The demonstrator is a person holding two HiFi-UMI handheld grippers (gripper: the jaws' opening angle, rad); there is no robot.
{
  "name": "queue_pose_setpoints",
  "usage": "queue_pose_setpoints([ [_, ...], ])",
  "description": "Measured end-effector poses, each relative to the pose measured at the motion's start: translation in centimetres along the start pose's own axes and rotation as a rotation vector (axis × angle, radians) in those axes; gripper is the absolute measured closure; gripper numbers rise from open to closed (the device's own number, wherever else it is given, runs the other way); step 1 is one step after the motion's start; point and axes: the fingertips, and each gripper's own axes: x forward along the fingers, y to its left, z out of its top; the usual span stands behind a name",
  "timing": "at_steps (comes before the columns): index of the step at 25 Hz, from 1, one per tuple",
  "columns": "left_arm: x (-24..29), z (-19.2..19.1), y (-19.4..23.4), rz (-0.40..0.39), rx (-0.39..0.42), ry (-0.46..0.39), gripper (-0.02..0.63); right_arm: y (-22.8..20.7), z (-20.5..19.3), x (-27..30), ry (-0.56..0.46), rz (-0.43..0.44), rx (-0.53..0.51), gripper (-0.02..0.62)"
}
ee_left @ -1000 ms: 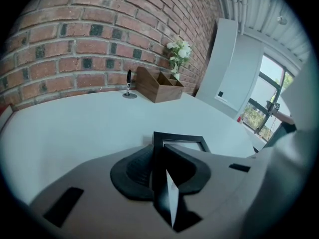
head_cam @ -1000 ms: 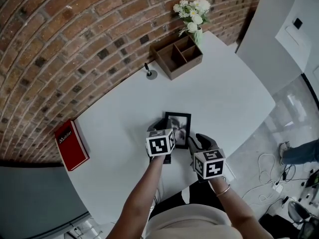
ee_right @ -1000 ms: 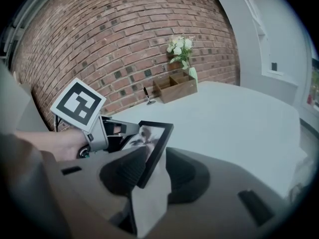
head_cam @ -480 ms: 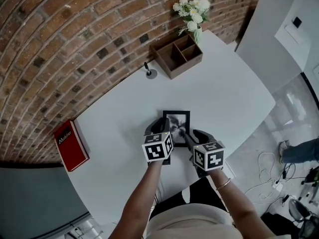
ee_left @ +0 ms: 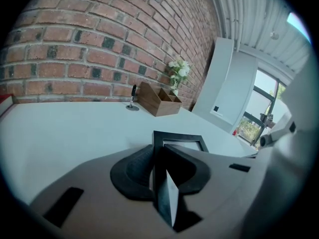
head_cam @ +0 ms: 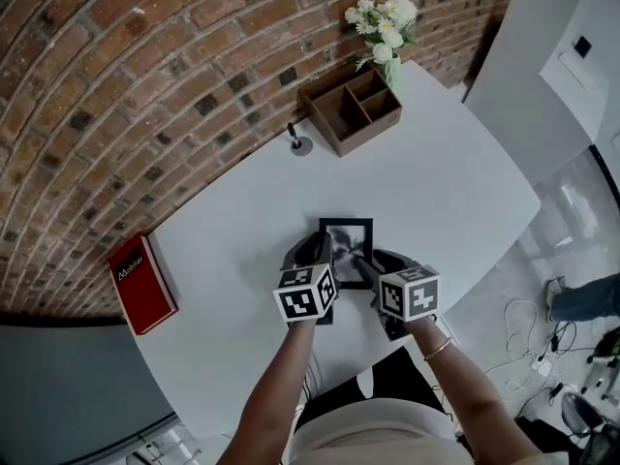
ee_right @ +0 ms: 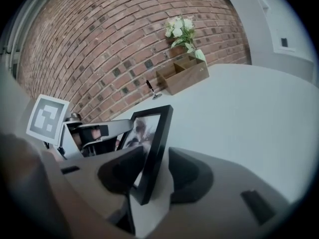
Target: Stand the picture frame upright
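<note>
The black picture frame (head_cam: 346, 250) stands tilted on the white table (head_cam: 436, 182), its photo facing me. My left gripper (head_cam: 318, 256) is shut on its left edge; in the left gripper view that edge (ee_left: 160, 168) runs between the pads of the left gripper (ee_left: 162, 153). My right gripper (head_cam: 376, 263) is at the frame's right edge. In the right gripper view the frame (ee_right: 149, 133) sits between the opening jaws of the right gripper (ee_right: 155, 158), with a gap at the right pad (ee_right: 187, 173). A pale flap at the frame's back shows low between the jaws.
A wooden organiser (head_cam: 351, 112) and a vase of white flowers (head_cam: 383, 22) stand at the far edge by the brick wall. A pen stand (head_cam: 298, 143) is left of them, a red book (head_cam: 141, 283) at the left edge. Cables (head_cam: 523, 327) lie on the floor.
Both grippers have drifted a little toward me, and the right one has moved in closer beside the frame's right edge. The frame stays at the same spot.
</note>
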Motion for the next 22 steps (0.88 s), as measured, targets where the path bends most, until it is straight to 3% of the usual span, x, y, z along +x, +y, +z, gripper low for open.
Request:
queue_pose_setpoints([
  [10, 0.1, 0.1, 0.3, -0.009, -0.026, 0.000, 0.545, 0.2, 0.1, 0.4, 0.012, 0.024, -0.015, 0.451],
  [22, -0.9, 1.5, 0.4, 0.020, -0.044, -0.050, 0.545, 1.1, 1.9, -0.4, -0.053, 0.039, -0.102, 0.463],
])
